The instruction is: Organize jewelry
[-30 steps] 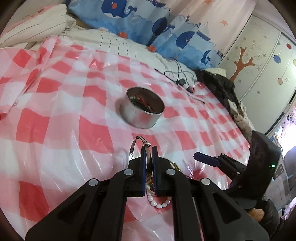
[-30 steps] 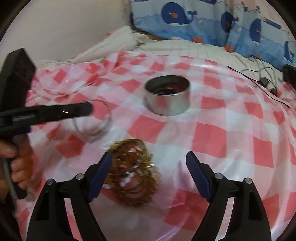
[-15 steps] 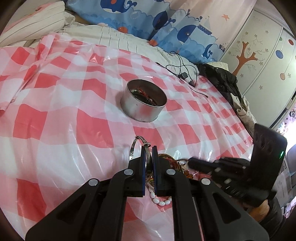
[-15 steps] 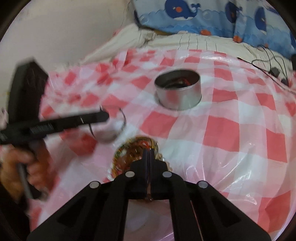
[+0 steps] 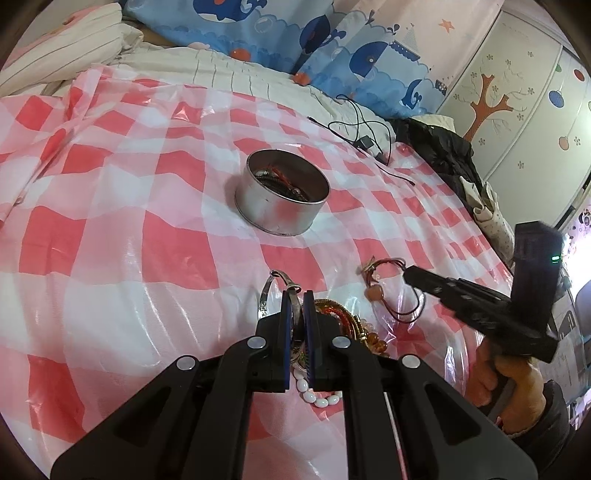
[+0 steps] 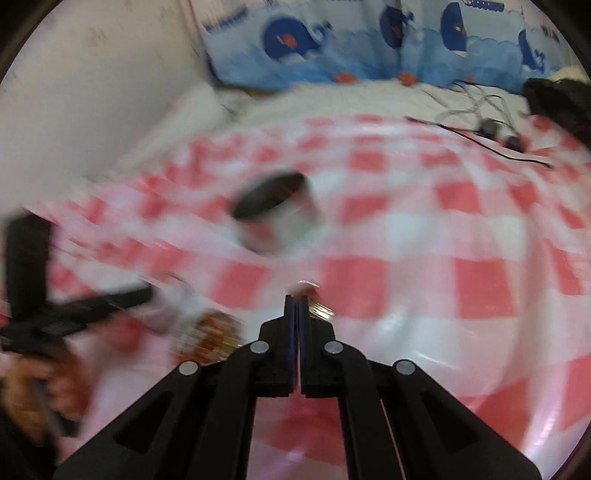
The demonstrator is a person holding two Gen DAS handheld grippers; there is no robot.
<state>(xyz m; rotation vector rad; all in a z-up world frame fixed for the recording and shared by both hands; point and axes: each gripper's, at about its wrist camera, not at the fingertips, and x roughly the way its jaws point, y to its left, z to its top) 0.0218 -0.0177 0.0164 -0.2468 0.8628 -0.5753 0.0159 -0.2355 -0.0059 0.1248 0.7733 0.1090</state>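
A round metal tin (image 5: 282, 197) with jewelry in it sits mid-cloth; it is blurred in the right wrist view (image 6: 277, 218). My left gripper (image 5: 296, 301) is shut on a silver bangle (image 5: 267, 295) that rests on the cloth. Behind its fingers lies a pile of gold and amber beads (image 5: 354, 325) and a white bead string (image 5: 314, 395). My right gripper (image 5: 408, 273) is shut on a red cord bracelet (image 5: 384, 273) and holds it above the cloth. In the right wrist view the gripper (image 6: 297, 299) holds a small blurred piece (image 6: 308, 288).
A red-and-white checked plastic cloth (image 5: 129, 221) covers the bed. Black charger cables (image 5: 364, 136) and dark clothes (image 5: 443, 147) lie at the far right. Whale-print bedding (image 5: 295, 33) runs along the back. A white wall (image 6: 74, 92) is at the left.
My right gripper closed on the pile, then lifted the red cord bracelet up and away to the right. My left gripper stayed shut on the bangle.
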